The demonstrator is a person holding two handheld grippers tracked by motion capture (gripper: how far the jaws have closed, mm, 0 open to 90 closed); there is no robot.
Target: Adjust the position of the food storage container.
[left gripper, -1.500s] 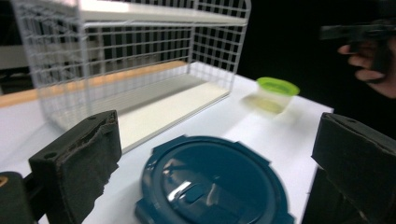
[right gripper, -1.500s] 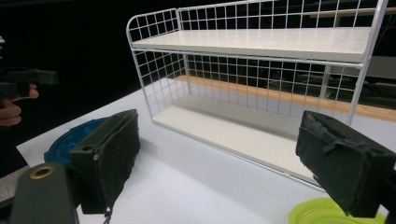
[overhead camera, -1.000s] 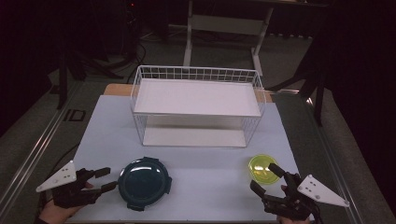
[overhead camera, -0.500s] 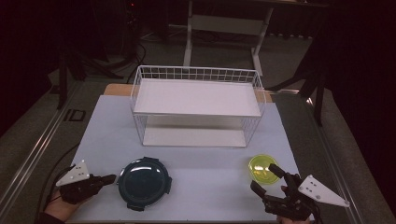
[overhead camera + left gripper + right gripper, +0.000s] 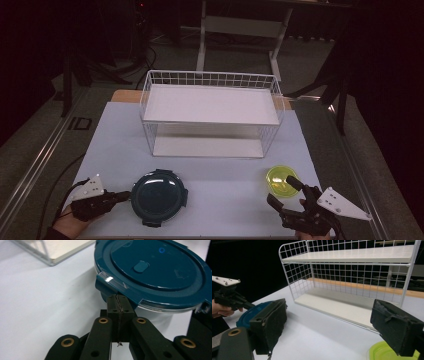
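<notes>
My left gripper [image 5: 122, 196] has just clenched: in the left gripper view its jaws meet pad against pad with nothing between them, the tips [image 5: 117, 305] right at the near rim of the dark blue lidded container [image 5: 155, 272], just under one of its clear lid clasps [image 5: 111, 281]. In the high view that container [image 5: 159, 197] sits on the white tabletop [image 5: 115, 135], just beside the gripper's tip. My right gripper [image 5: 283, 192] stands released, jaws wide apart, its far jaw over the edge of the yellow-green bowl [image 5: 280, 178]. Beyond both, a white wire rack [image 5: 212, 117] stands mid-table.
</notes>
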